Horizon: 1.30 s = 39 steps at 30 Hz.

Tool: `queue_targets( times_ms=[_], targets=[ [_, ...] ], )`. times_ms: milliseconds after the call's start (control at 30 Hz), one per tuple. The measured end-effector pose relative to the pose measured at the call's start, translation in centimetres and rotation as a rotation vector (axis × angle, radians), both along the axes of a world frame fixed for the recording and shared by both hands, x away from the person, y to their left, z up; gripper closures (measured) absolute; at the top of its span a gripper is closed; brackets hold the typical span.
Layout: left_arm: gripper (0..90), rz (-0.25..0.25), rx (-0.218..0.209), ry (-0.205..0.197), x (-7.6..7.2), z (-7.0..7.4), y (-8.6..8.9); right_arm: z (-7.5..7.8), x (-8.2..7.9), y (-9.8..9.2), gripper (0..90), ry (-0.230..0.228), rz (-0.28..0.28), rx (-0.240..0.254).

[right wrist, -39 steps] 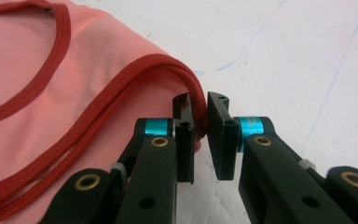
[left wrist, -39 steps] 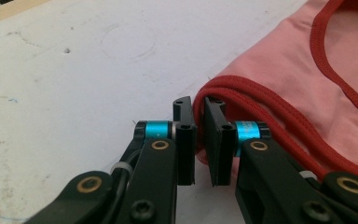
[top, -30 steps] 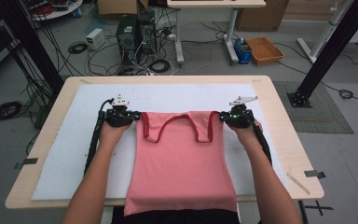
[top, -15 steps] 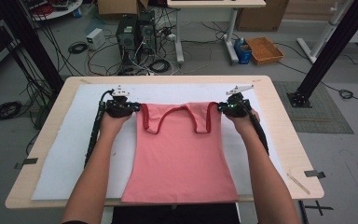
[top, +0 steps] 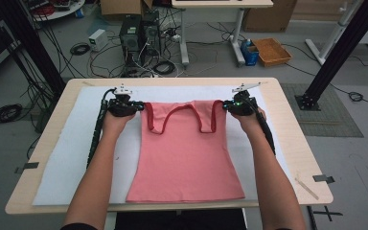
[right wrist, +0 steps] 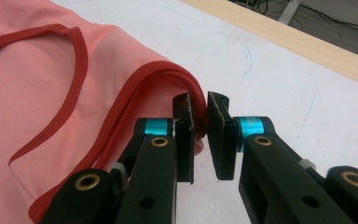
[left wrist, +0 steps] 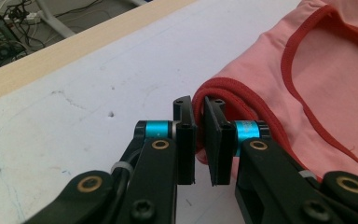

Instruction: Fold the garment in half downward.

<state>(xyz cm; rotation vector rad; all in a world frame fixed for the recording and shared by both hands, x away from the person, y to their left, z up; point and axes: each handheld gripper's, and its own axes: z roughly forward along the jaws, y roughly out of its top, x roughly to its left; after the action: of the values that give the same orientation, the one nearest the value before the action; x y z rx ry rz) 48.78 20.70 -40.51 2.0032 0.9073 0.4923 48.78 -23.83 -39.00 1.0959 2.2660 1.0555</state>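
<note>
Cluttered workshop floor beyond the bench (top: 287, 103): cables, computer towers (top: 138, 33), a tan tray (top: 272, 51), black frame posts either side. On top of the wooden bench, a pale sheet (top: 67, 158) covering most of the surface, with bare wood showing as a border all round. Spread flat in the middle, a pink tank top (top: 187, 158), straps toward the far edge, hem just short of the near edge. Wide strips of bare sheet left and right of the garment; a narrower strip beyond the straps up to the far rim. Left hand-held gripper (top: 135, 107) (left wrist: 198, 140) pinching the left shoulder strap, dark red trim bunched between the pads. Right hand-held gripper (top: 229, 105) (right wrist: 200, 137) clamped likewise on the right strap, trim folded in the narrow gap. Both forearms reaching in from the near edge, well apart, flanking the garment. Faint blue pen marks on the sheet, nothing legible; no brand or label to read.
</note>
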Motion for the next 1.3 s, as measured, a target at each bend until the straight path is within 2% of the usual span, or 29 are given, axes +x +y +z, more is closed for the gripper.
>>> queue_targets(
  times_ms=[367,400,667,767,933,1067,1133,1300],
  targets=[
    [83.0,-0.039,-0.015,-0.023,-1.0,1.1,-0.1,0.2,-1.4,-0.4,81.8,-0.014,0.032,0.029],
    [83.0,-0.036,-0.035,-0.029,-1.2,1.1,-0.1,0.3,-1.5,-0.4,81.8,-0.019,0.039,0.028],
    [83.0,-0.037,-0.052,-0.027,-2.4,0.6,1.1,1.7,-3.0,-0.1,81.7,-0.06,0.08,0.03],
    [83.0,-0.04,-0.07,-0.04,-3.0,0.5,1.5,2.0,-3.7,0.1,81.7,-0.074,0.096,0.032],
    [83.0,-0.048,-0.081,-0.05,-3.7,0.6,2.0,1.8,-4.5,-0.1,81.8,-0.082,0.106,0.048],
    [82.9,-0.072,-0.084,-0.067,-4.5,0.8,1.9,1.6,-5.3,-0.5,81.8,-0.091,0.12,0.064],
    [82.8,-0.087,-0.07,-0.077,-5.0,1.0,1.8,1.5,-5.8,-0.7,81.7,-0.098,0.128,0.066],
    [82.8,-0.119,-0.078,-0.104,-6.3,1.2,1.6,1.0,-6.8,-1.2,81.7,-0.104,0.141,0.078]
  ],
)
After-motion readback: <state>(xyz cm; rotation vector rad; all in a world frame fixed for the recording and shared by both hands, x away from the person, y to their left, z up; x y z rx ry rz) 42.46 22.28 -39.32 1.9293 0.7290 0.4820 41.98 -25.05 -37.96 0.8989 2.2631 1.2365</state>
